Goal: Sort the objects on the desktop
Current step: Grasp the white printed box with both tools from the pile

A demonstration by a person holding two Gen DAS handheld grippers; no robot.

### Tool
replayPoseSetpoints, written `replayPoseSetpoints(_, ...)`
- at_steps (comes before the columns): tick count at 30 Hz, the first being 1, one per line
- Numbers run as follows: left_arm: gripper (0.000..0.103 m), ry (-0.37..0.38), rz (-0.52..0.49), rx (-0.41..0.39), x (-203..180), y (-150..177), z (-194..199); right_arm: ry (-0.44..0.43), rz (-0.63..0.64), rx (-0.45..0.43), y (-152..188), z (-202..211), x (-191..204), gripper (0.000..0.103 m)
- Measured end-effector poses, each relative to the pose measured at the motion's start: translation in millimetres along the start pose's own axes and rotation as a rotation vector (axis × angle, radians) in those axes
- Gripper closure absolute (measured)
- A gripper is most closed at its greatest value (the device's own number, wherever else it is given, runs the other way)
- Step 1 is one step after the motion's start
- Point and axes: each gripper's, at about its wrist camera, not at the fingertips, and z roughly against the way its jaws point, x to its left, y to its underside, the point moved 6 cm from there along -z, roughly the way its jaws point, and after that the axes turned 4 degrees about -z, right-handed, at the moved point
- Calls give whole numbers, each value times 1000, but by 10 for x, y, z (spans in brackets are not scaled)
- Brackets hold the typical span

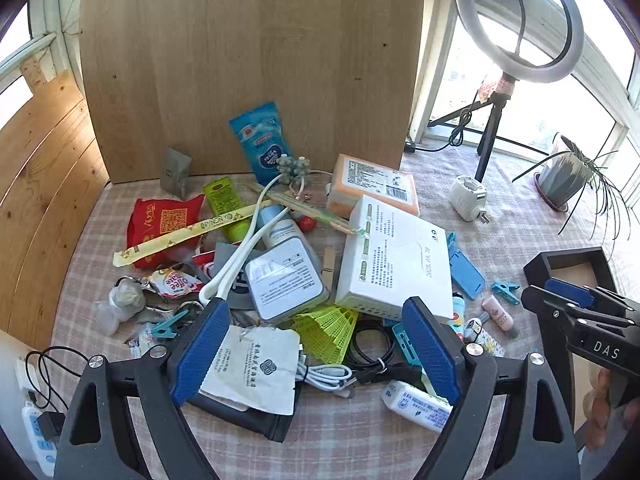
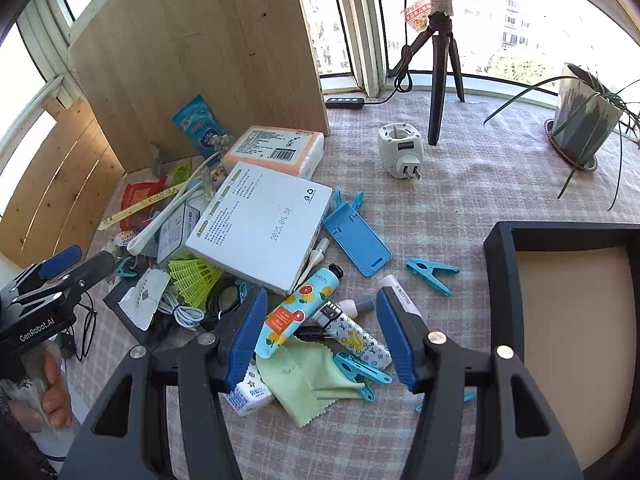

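Both grippers, left gripper (image 1: 316, 354) and right gripper (image 2: 322, 336), have wide, empty fingers; pick one small thing (the hand cream tube (image 2: 298, 310)) and lift slowly toward the tray (image 2: 500, 240).

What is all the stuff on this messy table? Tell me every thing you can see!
big box: 1, white, middle of the pile
flat pack: 1, orange, behind the big box
phone stand: 1, blue, right of the big box
shuttlecock: 1, yellow-green, in front of the big box
hand cream tube: 1, pale blue with oranges, between the right gripper's fingers
cloth: 1, light green, under that tube
clothes peg: 1 lying alone, teal, near the tray; more in the pile
plug adapter: 1, white, by the tripod
potted plant: 1, grey pot, far right
tray: 1, black rim, right, nothing in it
left gripper: open, over the pile
right gripper: open
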Motion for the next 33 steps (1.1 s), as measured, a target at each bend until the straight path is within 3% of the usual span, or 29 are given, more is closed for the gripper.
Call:
replayPoseSetpoints(2, 22, -5, 2, 17, -72, -71, -104, -13, -15, 16, -97, -103, -73, 49)
replayPoseSetpoints(4, 28, -1, 3, 42, -114, -111, -215, -43, -45, 50, -172, -227, -123, 64)
replayPoseSetpoints(10, 36, 28, 22, 122, -136, -185, -571, -137, -146, 139, -272, -632, -217, 73)
replayPoseSetpoints(20, 36, 50, 9, 180, -194, -288, -919, -193, -214, 251, -253, -1166, -159, 78)
replayPoseSetpoints(22, 40, 59, 16, 190, -204, -282, -973, -231, -234, 268, -254, -1214, -148, 81)
replayPoseSetpoints(27, 64, 111, 1, 229, -305, -236, -1105, -252, -239, 273, -296, -1254, -89, 83)
replayPoseSetpoints(33, 64, 99, -29, 221, -396, -229, -1086, -236, -245, 273, -298, -1241, -77, 83)
